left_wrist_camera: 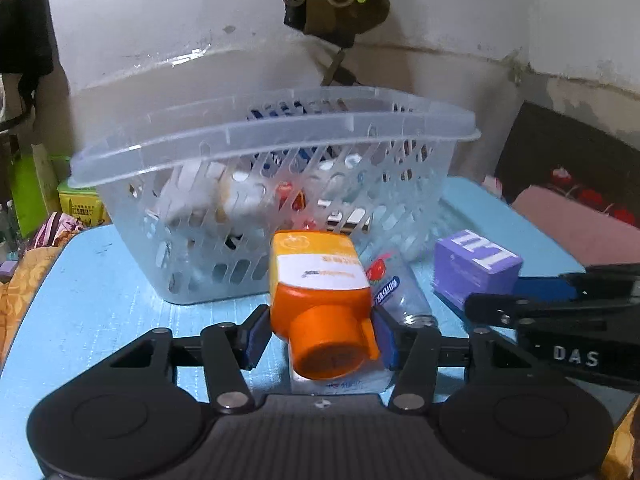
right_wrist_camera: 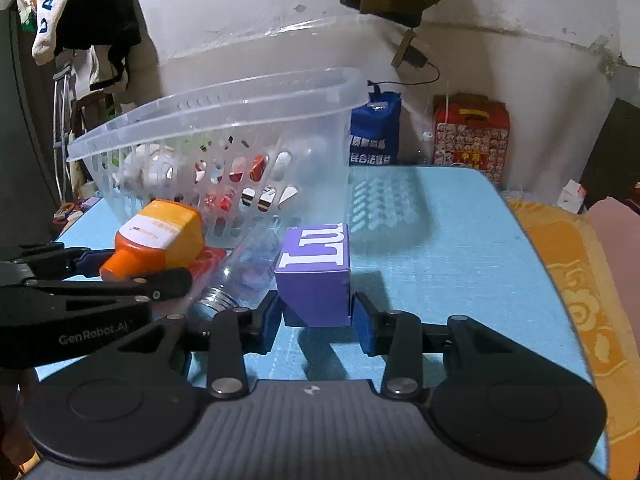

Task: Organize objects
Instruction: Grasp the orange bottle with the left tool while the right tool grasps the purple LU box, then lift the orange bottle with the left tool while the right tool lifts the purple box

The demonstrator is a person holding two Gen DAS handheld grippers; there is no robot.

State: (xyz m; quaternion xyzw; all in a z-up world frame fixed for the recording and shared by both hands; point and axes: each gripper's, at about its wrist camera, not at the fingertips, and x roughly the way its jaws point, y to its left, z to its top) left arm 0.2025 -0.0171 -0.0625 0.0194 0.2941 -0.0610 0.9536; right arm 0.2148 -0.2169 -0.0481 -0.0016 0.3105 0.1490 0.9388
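My left gripper (left_wrist_camera: 320, 338) is shut on an orange bottle (left_wrist_camera: 316, 280) by its shoulders, cap toward the camera, held just in front of a clear slotted plastic basket (left_wrist_camera: 260, 136) with several items inside. The bottle also shows in the right wrist view (right_wrist_camera: 160, 236). My right gripper (right_wrist_camera: 316, 320) has its pads against both sides of a purple box (right_wrist_camera: 316, 272) with white lettering, which rests on the blue table (right_wrist_camera: 440, 248). A clear empty bottle (right_wrist_camera: 248, 272) lies on the table between the two grippers. The basket (right_wrist_camera: 224, 120) stands behind them.
A blue bag (right_wrist_camera: 374, 132) and a red printed box (right_wrist_camera: 472, 132) stand at the table's far edge by the wall. An orange patterned cloth (right_wrist_camera: 580, 300) lies to the right of the table. Clothes hang on the wall at the left.
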